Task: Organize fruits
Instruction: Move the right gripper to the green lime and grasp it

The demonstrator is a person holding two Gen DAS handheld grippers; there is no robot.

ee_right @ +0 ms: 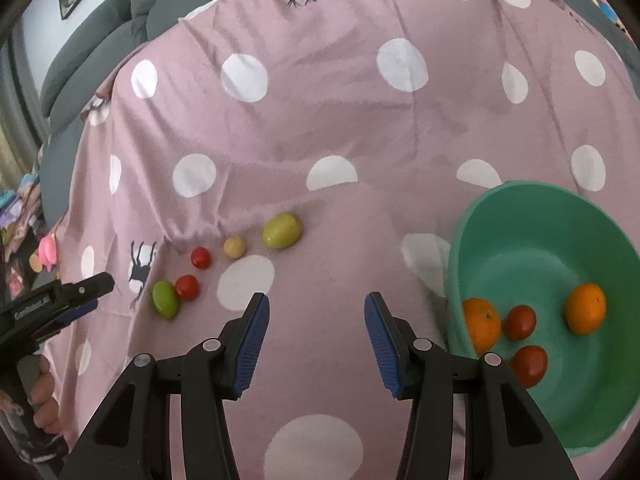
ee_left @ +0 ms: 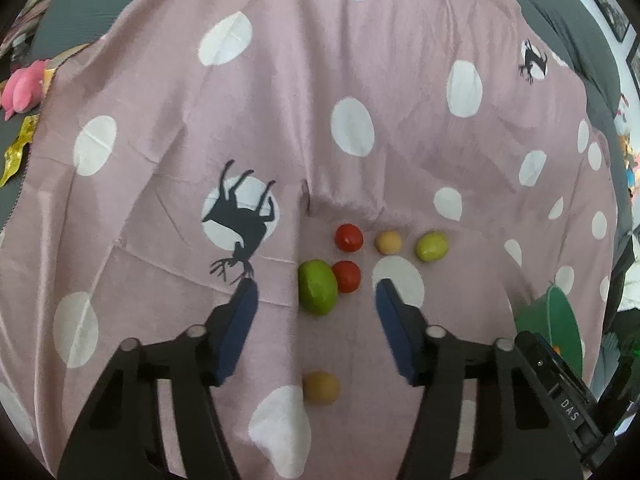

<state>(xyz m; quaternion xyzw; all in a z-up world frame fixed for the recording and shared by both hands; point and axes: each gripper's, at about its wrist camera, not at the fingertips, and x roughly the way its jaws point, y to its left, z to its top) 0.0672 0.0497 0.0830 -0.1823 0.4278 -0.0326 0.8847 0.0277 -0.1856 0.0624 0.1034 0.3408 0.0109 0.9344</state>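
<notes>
Where wrinkled dotted cloth (ee_right: 320, 120) sags, glossy oval lime (ee_left: 317, 287) touches round tomato (ee_left: 346, 276).

Matt pink cloth (ee_right: 320, 120); glossy plastic bowl (ee_right: 532, 216); shiny fruit.

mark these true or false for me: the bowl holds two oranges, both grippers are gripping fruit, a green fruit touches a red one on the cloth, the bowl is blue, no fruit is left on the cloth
1. The bowl holds two oranges: true. One orange sits near its left wall, the other orange further right, with two red fruits beside them.
2. Both grippers are gripping fruit: false. The left gripper and the right gripper stand open with nothing pressed between the pads.
3. A green fruit touches a red one: true. The green fruit rests against a red fruit.
4. The bowl is blue: false. It is green.
5. No fruit is left on the cloth: false. Several lie on the pink spotted cloth.
</notes>
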